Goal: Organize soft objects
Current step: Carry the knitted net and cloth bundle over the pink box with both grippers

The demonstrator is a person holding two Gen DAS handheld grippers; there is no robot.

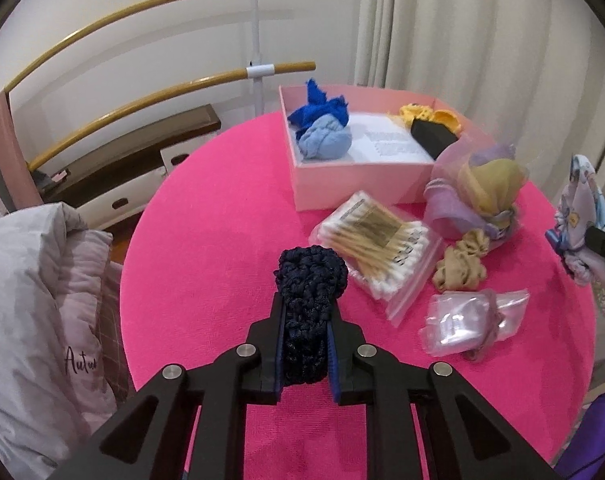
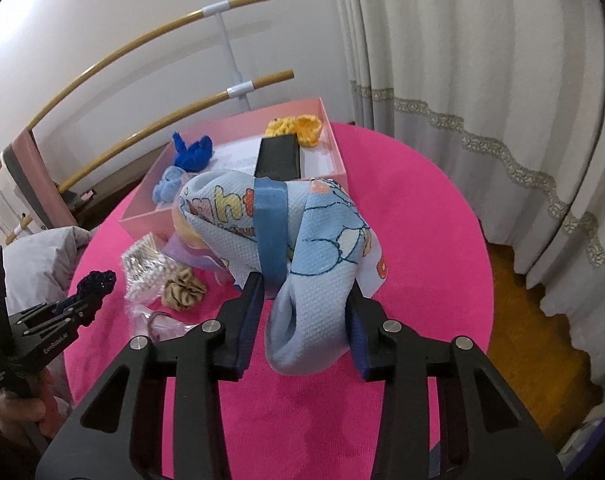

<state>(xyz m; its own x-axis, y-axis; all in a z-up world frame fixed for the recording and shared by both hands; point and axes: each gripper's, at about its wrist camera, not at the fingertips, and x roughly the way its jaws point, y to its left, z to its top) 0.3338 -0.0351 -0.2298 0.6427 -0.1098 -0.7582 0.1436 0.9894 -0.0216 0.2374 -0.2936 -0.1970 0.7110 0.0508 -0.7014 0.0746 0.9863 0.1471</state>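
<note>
Gripping a navy scrunchie [image 1: 308, 312], the left gripper [image 1: 305, 354] reads "GenRobot.AI"; the right gripper [image 2: 300, 322] clamps printed cloth [image 2: 302, 240].

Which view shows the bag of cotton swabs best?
The left wrist view. There the bag of cotton swabs lies in plain sight on the pink table, beside the dark knitted piece held in the left gripper. In the right wrist view only part of it shows, small and partly hidden behind the printed blue cloth.
</note>
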